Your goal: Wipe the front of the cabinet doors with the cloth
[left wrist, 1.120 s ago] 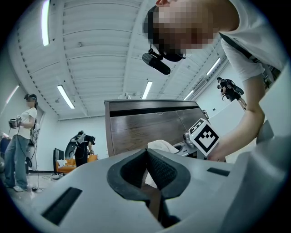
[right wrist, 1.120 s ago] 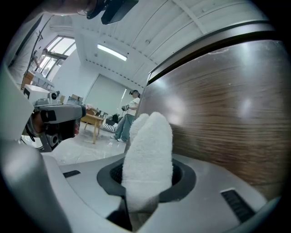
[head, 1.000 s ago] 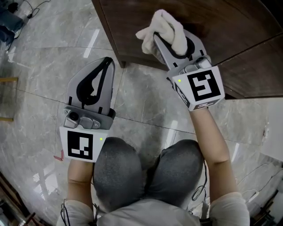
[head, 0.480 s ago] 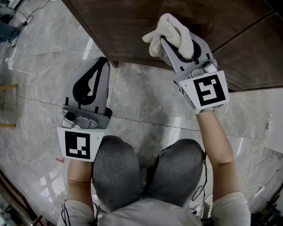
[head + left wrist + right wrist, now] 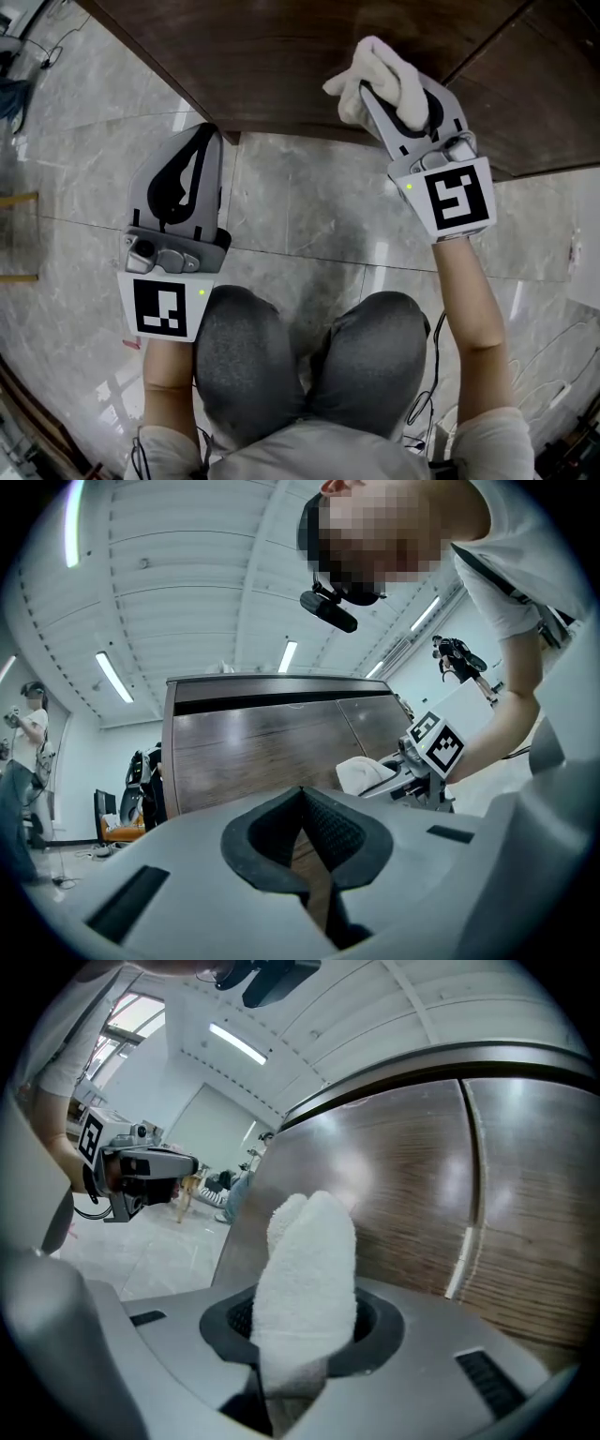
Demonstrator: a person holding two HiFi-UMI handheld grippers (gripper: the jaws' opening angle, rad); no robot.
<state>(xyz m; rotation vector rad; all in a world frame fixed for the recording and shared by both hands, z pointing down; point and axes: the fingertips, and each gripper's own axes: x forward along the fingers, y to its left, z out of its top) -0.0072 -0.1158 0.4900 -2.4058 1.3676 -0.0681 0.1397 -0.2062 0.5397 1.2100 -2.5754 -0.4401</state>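
A dark brown wooden cabinet (image 5: pixel 281 56) fills the top of the head view, its two doors (image 5: pixel 403 1176) split by a pale seam. A folded white cloth (image 5: pixel 375 66) sticks out of my right gripper (image 5: pixel 398 94), which is shut on it and holds it at the door front; whether it touches the wood I cannot tell. The cloth (image 5: pixel 305 1279) stands up between the jaws in the right gripper view. My left gripper (image 5: pixel 202 141) is shut on nothing, low by the cabinet's left corner. The left gripper (image 5: pixel 303 799) faces the cabinet (image 5: pixel 253 752).
Grey marble floor (image 5: pixel 300 216) lies under both grippers. My knees (image 5: pixel 309 356) are below them. Cables (image 5: pixel 553 394) trail at the lower right. In the left gripper view another person (image 5: pixel 23 752) stands far left, beside an orange chair (image 5: pixel 117 832).
My right gripper has carried the cloth a little to the right and further over the cabinet front. The left gripper has drifted slightly left and stays shut.
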